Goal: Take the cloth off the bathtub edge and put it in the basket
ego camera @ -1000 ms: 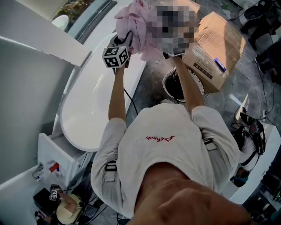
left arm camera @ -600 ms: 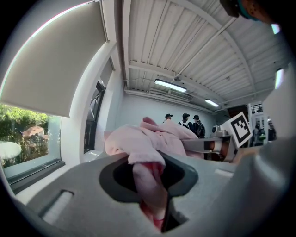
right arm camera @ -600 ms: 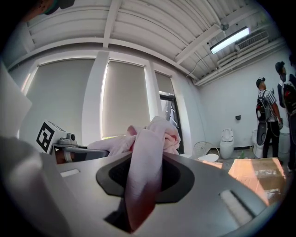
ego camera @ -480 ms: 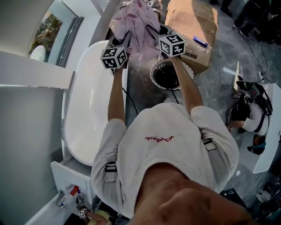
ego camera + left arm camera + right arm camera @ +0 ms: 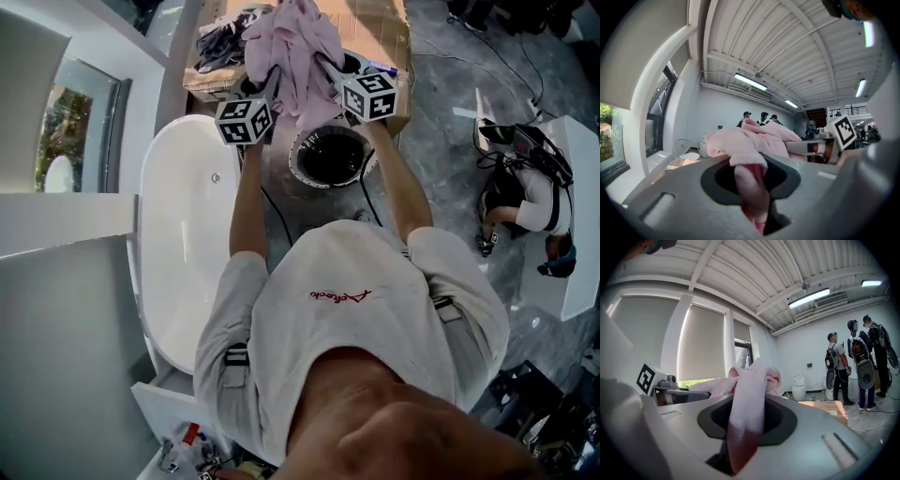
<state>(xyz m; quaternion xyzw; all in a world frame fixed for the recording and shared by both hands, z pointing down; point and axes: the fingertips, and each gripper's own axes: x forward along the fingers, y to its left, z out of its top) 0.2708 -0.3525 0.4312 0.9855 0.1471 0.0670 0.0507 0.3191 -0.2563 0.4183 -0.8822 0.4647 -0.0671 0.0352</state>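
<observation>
A pink cloth (image 5: 298, 52) hangs bunched between both grippers, held up in the air above the floor. My left gripper (image 5: 264, 84) is shut on one fold of it, the cloth (image 5: 750, 187) pinched between its jaws. My right gripper (image 5: 326, 73) is shut on another fold, the cloth (image 5: 745, 427) running up out of its jaws. The round dark basket (image 5: 330, 157) stands on the floor just below and in front of the cloth. The white bathtub (image 5: 183, 234) lies to the left, its edge beside my left arm.
A cardboard box (image 5: 384, 28) sits behind the basket, with dark clothes (image 5: 217, 37) on another box at the left. A person (image 5: 525, 202) crouches at the right by a white counter (image 5: 579, 216). Cables run over the grey floor. Several people stand far off in the right gripper view.
The view has swung: the bathtub and basket have slid down and toward the middle, and the basket now lies right under the cloth. Both grippers keep their hold on the cloth.
</observation>
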